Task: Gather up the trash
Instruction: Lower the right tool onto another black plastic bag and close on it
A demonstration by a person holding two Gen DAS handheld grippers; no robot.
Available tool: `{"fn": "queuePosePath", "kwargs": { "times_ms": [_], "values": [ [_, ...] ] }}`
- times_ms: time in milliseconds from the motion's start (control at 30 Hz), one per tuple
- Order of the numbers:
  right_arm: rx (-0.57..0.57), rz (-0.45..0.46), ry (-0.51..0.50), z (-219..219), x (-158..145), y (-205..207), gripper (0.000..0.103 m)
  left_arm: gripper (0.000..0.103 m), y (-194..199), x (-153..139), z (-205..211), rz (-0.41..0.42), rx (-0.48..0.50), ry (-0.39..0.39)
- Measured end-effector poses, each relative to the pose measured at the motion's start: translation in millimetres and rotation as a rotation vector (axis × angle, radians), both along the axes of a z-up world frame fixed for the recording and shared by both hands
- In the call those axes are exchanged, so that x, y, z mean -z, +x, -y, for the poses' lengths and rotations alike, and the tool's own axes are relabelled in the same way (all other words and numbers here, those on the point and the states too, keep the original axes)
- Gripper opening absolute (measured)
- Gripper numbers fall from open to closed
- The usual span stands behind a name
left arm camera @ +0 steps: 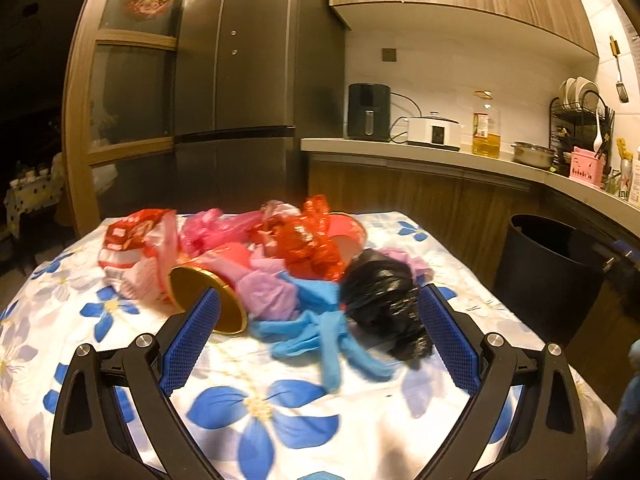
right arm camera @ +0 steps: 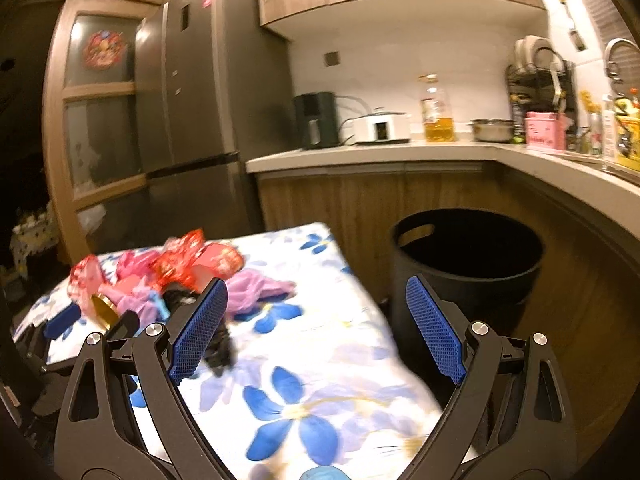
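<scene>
1. Left gripper (left arm camera: 320, 334) is spread wide with nothing in it, hovering low over the table (left arm camera: 132, 376) right in front of the trash.
2. Trash pile is mid-table: a black bag (left arm camera: 382, 300) by the right finger, a blue glove (left arm camera: 316, 332) between the fingers, and a red can (left arm camera: 208, 292) with a gold end on its side behind the left finger.
3. Red and pink wrappers (left arm camera: 308, 236) are heaped behind those.
4. Right gripper (right arm camera: 316, 330) is wide open too, empty, above the table's right edge.
5. The black bin (right arm camera: 468, 264) sits on the floor just beside the table.
</scene>
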State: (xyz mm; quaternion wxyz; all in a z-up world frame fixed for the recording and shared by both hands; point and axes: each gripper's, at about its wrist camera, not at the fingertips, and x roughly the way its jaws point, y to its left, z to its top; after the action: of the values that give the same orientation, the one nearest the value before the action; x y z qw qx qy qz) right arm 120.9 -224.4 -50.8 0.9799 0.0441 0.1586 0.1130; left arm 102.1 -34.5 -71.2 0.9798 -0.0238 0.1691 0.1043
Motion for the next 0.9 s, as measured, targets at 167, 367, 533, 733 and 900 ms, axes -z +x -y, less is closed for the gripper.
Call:
{"fn": "queuePosePath", "kwargs": {
  "times_ms": [167,367,533,733,900],
  "values": [
    [-0.096,-0.036,-0.008,-34.0,18.5,14.4,0.089,0.094,-2.9,6.6,-14.5,-0.008,-0.045,-0.001],
    [-0.151,-0.08,-0.01,-58.6,30.6,39.0,0.084,0.094,-5.1,15.1,-47.4,-0.016,-0.072,-0.083],
    [-0.209,-0.131,-0.029,-78.5,42.0,56.5,0.075,0.094,-6.8,11.7,-58.7,-0.001,-0.078,-0.102],
    [-0.263,-0.177,-0.037,-92.6,48.9,70.3,0.055,0.094,-4.7,11.8,-60.3,-0.01,-0.069,-0.109],
    [-0.284,-0.194,-0.027,-91.6,52.1,72.8,0.035,0.094,-2.8,13.3,-56.3,-0.017,-0.065,-0.095]
  ]
}}
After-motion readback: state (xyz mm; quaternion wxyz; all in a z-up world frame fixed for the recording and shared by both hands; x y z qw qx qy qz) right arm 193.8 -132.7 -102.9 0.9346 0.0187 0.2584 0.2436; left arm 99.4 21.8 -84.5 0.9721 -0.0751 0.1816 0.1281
